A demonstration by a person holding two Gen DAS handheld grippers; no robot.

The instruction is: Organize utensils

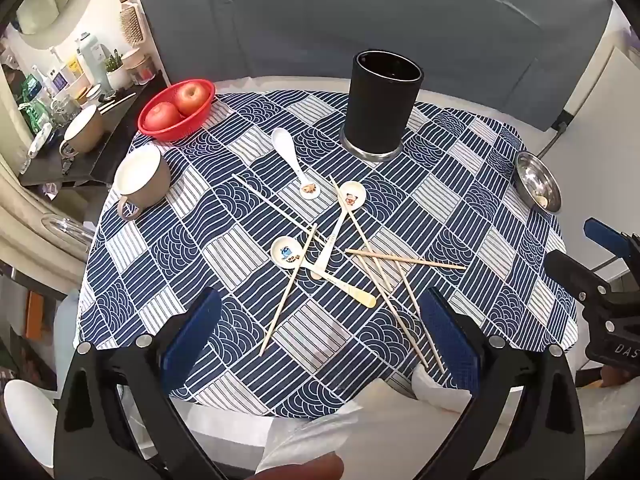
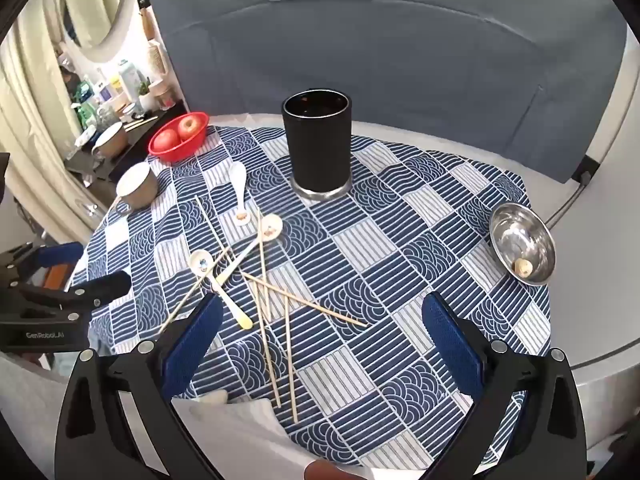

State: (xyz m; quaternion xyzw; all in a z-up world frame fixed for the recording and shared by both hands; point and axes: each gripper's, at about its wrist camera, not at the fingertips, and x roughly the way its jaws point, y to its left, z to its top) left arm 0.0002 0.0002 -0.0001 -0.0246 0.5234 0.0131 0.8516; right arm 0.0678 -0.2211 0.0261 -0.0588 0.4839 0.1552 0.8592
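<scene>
Both grippers, left point(image 1: 320, 328) and right point(image 2: 320, 332), hang over the table with fingers wide apart, empty. Chopsticks point(image 1: 376, 276) and spoons point(image 1: 316, 262) lie crossed before the black cup point(image 1: 382, 104). Risk: grabbing one drags others; thin sticks slip.

2 wrist fisheyes side by side, angled steeply down, near the patterned tablecloth point(image 1: 248, 240), sharing it
</scene>
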